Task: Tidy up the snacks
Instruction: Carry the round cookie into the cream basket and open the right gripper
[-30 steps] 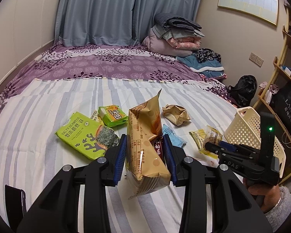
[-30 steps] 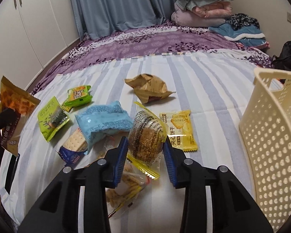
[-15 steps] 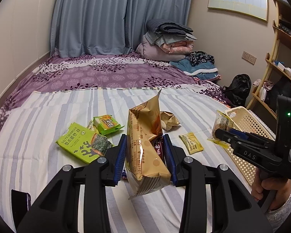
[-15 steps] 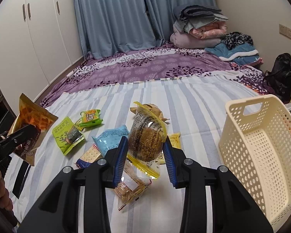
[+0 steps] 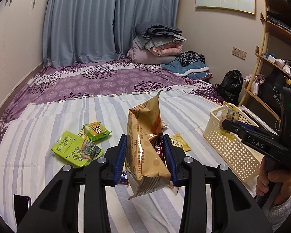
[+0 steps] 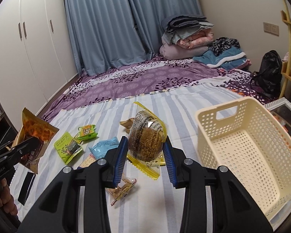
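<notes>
The left gripper point(image 5: 145, 153) is clamped on a tall golden snack bag point(image 5: 145, 147), held upright above the striped sheet point(image 5: 38, 136); the bag hides much of the bed behind it, including most of a crumpled gold wrapper point(image 6: 128, 123) and part of a small yellow packet point(image 5: 181, 142). A dark strip with printed characters shows at the bag's right side, but whether it belongs to the bag or is a second wrapper cannot be told. The right gripper point(image 6: 145, 151) is closed on a round brown cake in a clear wrapper with yellow edges point(image 6: 146, 142), raised just left of the cream basket point(image 6: 248, 151). In the left wrist view that cake shows only as a small blurred shape in front of the basket's rim.

The basket is one, and its right side is cut off by the frame edge; nothing can be seen lying in the part that shows. Loose on the sheet, seven snacks can be counted: one green seaweed pack point(image 6: 67, 148), one small green packet point(image 6: 87, 131), one light blue packet point(image 6: 104, 146), one cracker pack point(image 6: 87, 162) half hidden by the gripper finger, one clear bag of sticks point(image 6: 122, 190), the crumpled gold wrapper and the yellow packet. A dark flat object point(image 6: 26, 185) lies at the sheet's left edge; what it is cannot be made out. Two hands show, each only partly: one point(image 5: 273, 182) under the right gripper, one point(image 6: 2, 194) at the left margin.
</notes>
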The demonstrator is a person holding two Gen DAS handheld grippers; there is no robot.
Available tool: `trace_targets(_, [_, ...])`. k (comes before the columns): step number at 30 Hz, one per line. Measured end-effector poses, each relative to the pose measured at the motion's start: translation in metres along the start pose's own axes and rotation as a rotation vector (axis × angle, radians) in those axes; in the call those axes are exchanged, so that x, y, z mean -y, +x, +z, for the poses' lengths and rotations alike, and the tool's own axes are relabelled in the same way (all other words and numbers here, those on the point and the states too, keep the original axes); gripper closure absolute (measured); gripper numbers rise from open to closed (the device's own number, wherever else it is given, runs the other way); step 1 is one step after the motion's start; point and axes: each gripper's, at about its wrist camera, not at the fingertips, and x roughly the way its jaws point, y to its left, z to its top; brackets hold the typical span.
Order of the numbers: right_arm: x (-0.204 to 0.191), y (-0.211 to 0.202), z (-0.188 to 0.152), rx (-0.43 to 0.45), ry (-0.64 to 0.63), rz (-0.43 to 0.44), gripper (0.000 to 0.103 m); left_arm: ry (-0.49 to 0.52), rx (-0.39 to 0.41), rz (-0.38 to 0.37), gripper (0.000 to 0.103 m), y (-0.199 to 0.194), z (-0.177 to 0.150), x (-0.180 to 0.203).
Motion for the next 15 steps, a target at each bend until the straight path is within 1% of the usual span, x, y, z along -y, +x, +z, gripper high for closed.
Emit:
trace_targets(9, [0.046, -0.025, -0.003, 0.054, 0.072, -0.098, 0.066, 0.066, -0.007, -0.03, 0.065, 0.001, 0.005, 0.032])
trace_targets(15, [0.082, -0.033, -0.011, 0.059, 0.122, -0.176, 0.066, 0.105, -0.02, -0.064, 0.065, 0.01, 0.009, 0.059])
